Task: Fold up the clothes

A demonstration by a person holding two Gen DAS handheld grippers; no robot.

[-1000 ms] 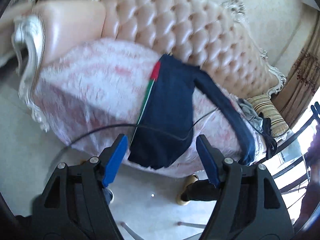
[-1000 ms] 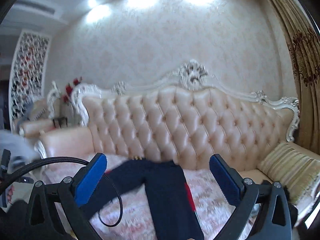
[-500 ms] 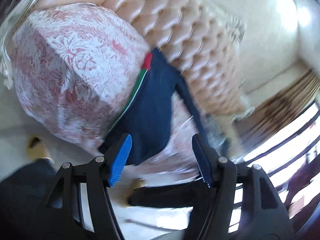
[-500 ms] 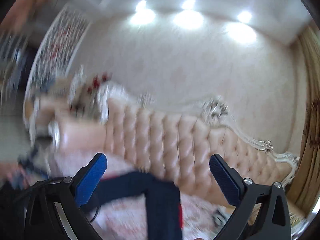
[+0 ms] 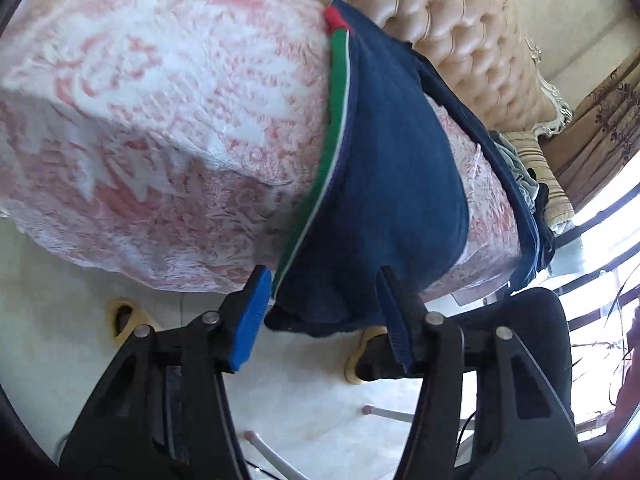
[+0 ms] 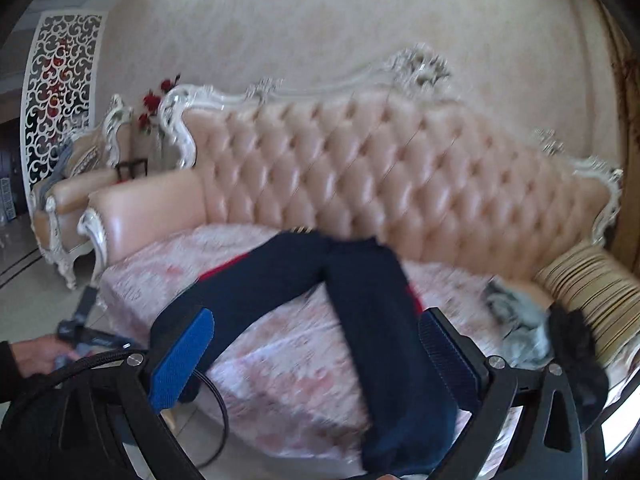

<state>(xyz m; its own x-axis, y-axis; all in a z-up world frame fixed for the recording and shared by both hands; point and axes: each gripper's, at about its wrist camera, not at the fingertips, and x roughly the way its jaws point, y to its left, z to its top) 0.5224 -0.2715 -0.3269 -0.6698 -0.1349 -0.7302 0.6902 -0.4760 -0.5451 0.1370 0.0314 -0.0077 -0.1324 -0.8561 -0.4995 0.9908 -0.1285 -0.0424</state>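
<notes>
Navy trousers (image 5: 392,184) with a green, white and red side stripe lie spread over the pink-and-white sofa cover (image 5: 160,112), legs apart, cuffs hanging over the front edge. My left gripper (image 5: 324,312) is open, its blue fingers on either side of one leg's cuff, not closed on it. In the right wrist view the trousers (image 6: 360,280) form an upside-down V on the seat. My right gripper (image 6: 316,356) is open and empty, above the sofa's front edge between the two legs.
The tufted pink sofa back (image 6: 360,176) rises behind the seat. A striped cushion (image 6: 588,280) and a heap of grey and black clothes (image 6: 532,332) lie at the right end. The person's dark leg and slipper (image 5: 360,360) stand on the pale floor.
Both grippers moved closer to the sofa. The left one came down to the hanging trouser cuff, and the right one tipped down from the wall toward the seat.
</notes>
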